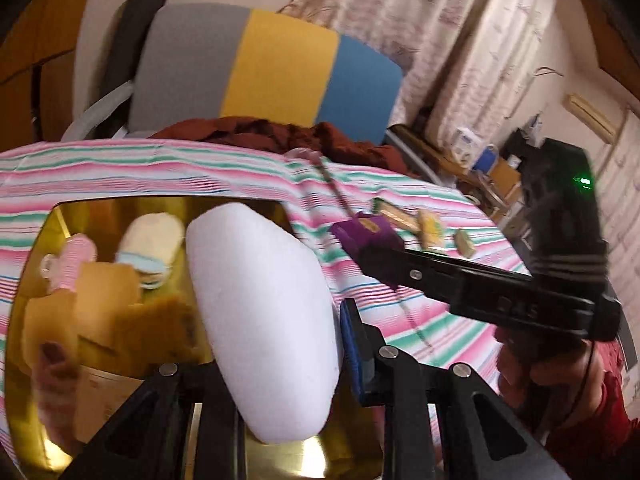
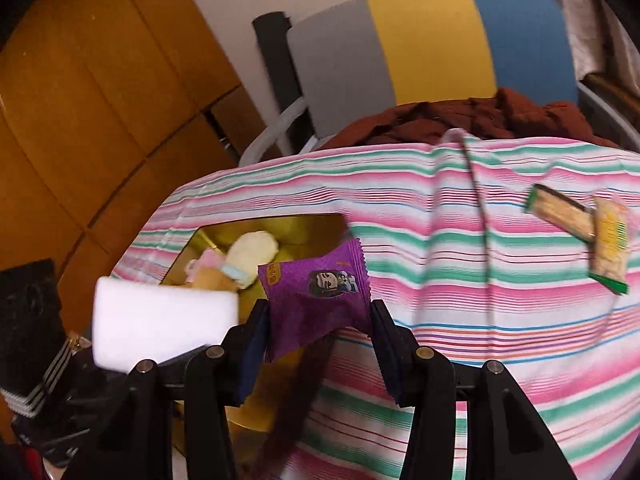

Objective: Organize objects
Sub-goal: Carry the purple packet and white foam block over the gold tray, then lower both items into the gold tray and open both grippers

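Note:
My left gripper is shut on a white foam block and holds it over the gold tray. The block also shows in the right wrist view. The tray holds a pink clip, a cream puff and tan packets. My right gripper is shut on a purple snack packet, held above the striped cloth beside the tray's right edge. In the left wrist view the right gripper carries the purple packet.
Green-edged snack packets lie on the striped tablecloth at the right. A thin stick lies across the cloth. A grey, yellow and blue chair with a dark red garment stands behind the table.

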Available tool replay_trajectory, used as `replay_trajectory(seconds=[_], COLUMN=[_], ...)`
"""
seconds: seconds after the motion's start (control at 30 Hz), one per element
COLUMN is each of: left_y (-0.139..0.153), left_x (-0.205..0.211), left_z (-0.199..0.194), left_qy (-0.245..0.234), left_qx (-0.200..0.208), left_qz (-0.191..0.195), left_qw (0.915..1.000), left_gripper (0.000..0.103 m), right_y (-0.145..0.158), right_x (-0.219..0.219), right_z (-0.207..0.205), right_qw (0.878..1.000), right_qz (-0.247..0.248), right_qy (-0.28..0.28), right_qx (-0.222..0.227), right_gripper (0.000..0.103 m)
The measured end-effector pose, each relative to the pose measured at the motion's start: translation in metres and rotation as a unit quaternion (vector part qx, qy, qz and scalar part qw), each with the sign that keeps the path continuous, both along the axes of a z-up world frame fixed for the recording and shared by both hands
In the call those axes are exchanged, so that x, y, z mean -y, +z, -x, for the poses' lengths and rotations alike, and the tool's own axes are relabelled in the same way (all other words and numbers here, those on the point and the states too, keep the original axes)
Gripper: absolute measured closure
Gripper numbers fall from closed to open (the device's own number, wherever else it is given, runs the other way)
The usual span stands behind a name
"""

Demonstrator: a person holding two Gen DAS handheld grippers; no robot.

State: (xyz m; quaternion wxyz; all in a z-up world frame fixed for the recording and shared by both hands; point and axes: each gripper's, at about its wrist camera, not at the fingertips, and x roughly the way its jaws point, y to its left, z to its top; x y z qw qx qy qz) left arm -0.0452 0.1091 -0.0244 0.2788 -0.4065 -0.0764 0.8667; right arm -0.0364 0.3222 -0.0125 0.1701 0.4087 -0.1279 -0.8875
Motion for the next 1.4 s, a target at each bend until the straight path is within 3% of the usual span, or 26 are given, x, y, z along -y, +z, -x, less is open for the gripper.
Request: replay_trajectory(seconds=[0.17,0.23,0.3,0.37,0.63,0.7,0.83,0.97,1.07,1.17,1.23,1.33,1.4], left_y=[-0.012,-0.021,-0.03,-0.031,-0.006,0.001,0.01,0.017,0.018,0.01,0.003,-0.004,-0.004], left_x=[0.011,0.013,0.015,0.019,0.009,0.011,0.021,0.03,0.027,0.017,0.001,-0.011,-0.014], left_z=[0.031,0.047,0.059,0.063,0.049,0.05,0.06,0.07,0.067,0.064,0.069,0.086,0.097], left_qy=[0.014,0.019,0.027,0.035,0.034,0.042,0.097,0.093,0.084,0.049,0.027,0.01,0.036], left_qx=[0.037,0.07,0.105,0.121,0.045,0.033,0.024,0.04,0.05,0.093,0.115,0.132,0.131], left_qz=[0.021,0.031,0.033,0.028,0.06,0.05,0.069,0.025,0.016,-0.031,-0.035,-0.099,-0.095], left_qw=[0.999,0.9969,0.9935,0.9917,0.9966,0.9973,0.9926,0.9945,0.9951,0.994,0.9924,0.9862,0.9862], left_gripper=[0.078,0.073,0.056,0.055,0.039,0.037,0.037,0.037,0.037,0.037,0.037,0.037,0.037], right_y=[-0.002,-0.004,-0.007,-0.006,0.006,0.008,0.01,0.007,0.006,0.005,0.005,0.004,0.005], right_x=[0.029,0.038,0.045,0.048,0.033,0.028,0.02,0.007,-0.003,-0.011,-0.016,-0.02,-0.022], right_z=[0.018,0.028,0.035,0.038,0.026,0.023,0.011,0.002,-0.002,-0.007,-0.009,-0.009,-0.011], right_qw=[1.0,1.0,1.0,0.999,1.0,0.999,0.999,0.998,0.998,0.997,0.997,0.996,0.996], right_qz=[-0.014,-0.019,-0.029,-0.036,-0.01,-0.004,-0.008,0.005,0.015,0.028,0.036,0.045,0.045], right_qy=[0.002,0.002,-0.003,-0.01,-0.026,-0.032,-0.041,-0.054,-0.064,-0.069,-0.075,-0.077,-0.079], right_qx=[0.0,0.002,0.005,0.005,-0.01,-0.011,-0.015,-0.008,-0.002,0.001,0.003,0.005,0.003], right_gripper=[0.053,0.05,0.047,0.045,0.042,0.041,0.041,0.041,0.041,0.037,0.037,0.037,0.037])
